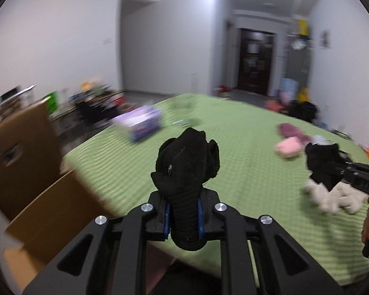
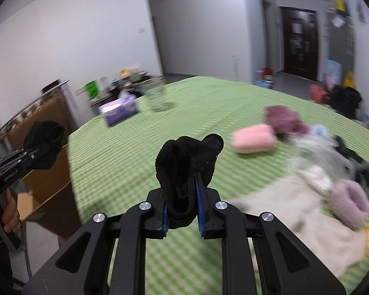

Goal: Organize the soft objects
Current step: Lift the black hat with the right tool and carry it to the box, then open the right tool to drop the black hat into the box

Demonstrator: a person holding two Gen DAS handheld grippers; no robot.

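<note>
Left gripper point(image 1: 184, 217) pinching black sock point(image 1: 187, 164), held up above near edge of green checked tabletop point(image 1: 233, 135). Right gripper point(image 2: 182, 215) pinching second black sock point(image 2: 188, 164), also above tabletop. Brown cardboard box point(image 1: 19, 152) beside tabletop, at 9 o'clock from left gripper. Pink sock roll point(image 2: 254, 139) and dark red sock point(image 2: 281, 119) lying at 2 o'clock from right gripper. Purple sock roll point(image 2: 351, 202) on cream cloth point(image 2: 295, 218) at 3 o'clock. Purple tissue box point(image 2: 118, 111) at 11 o'clock, far side.

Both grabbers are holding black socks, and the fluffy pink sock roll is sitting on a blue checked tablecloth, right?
Nearly. The checked tablecloth is green, not blue, as the right wrist view shows. The left gripper and right gripper do each hold a black sock, and the fluffy pink sock roll sits on it.
</note>
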